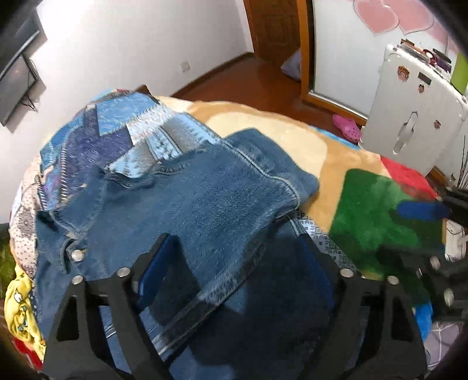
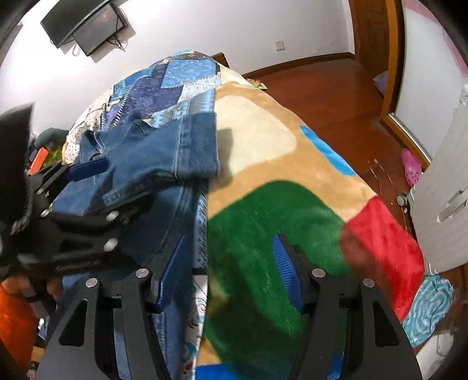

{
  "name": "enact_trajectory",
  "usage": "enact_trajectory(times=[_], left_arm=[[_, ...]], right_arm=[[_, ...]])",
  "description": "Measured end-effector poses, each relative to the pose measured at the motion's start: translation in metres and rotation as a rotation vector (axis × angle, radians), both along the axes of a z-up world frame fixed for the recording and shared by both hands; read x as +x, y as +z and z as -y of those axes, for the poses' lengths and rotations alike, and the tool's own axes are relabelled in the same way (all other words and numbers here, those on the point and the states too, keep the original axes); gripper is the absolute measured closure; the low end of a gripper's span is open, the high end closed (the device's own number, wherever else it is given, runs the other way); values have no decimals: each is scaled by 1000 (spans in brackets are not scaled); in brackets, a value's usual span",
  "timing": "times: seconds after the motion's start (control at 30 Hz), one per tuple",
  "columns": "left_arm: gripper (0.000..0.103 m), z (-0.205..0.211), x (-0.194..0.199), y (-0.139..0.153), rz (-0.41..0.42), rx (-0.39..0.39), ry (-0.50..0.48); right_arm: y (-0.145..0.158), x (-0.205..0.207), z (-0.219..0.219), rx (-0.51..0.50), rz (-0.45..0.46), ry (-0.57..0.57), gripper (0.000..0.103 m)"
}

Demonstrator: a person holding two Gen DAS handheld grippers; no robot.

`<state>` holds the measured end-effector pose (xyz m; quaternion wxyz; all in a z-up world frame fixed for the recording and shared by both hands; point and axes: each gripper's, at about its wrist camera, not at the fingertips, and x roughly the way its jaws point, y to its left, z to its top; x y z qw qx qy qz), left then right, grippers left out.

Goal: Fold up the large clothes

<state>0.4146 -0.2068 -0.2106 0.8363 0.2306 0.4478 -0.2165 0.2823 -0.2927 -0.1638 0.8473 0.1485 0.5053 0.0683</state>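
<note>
So the blue denim jacket (image 1: 187, 204) with the patchwork panels is lying on the bed, on top of a plush blanket (image 1: 365, 210) in tan, green and red blocks. It's partly folded: one denim flap is doubled over the body, and the light-blue patchwork section (image 1: 117, 125) sticks out at the far left end.

The left gripper (image 1: 234, 260) is right over the near part of the jacket with its blue-padded fingers (image 1: 155, 269) spread wide, a folded hem strip of denim lying between them. I can't tell whether they actually touch the cloth.

The right gripper (image 2: 228, 271) sits to the right of that, fingers (image 2: 285, 271) also spread apart, straddling the jacket's right edge and the green patch of blanket, holding nothing.

Further off: a white hard-shell suitcase (image 1: 415, 117) standing on the wooden floor far right, a pink clog (image 1: 346, 127) beside it, and a dark wall-mounted TV (image 2: 84, 23) on the white wall.
</note>
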Motion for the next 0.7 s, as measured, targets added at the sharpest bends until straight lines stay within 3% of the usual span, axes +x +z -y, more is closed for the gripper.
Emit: enact_trajectory(times=[0.1,0.17,0.27,0.33,0.37,0.57,0.7], left_arm=[[42,-1,12,-4,-2,-22,36],[61,-8,20,-1,-26,-92,41],[77,-22,24,7,-45,-160,65],[82,-35,23,20,-43,-213,85],[93,-42,22,27,-29,-231,95],[93,-105,3,85,141,-293,192],[93,-169,-9,111,216,-314,290]], right_arm=[[-5,0,-4,20,-14,11,46],[-6,0,-8,22,-22,14,46],[-1,3,-20,8,3,28,46],[-1,7,-25,11,13,47,45],[0,10,-29,8,14,56,45],[-14,30,-54,-61,-28,113,43],[-28,34,-67,-126,-67,138,41]])
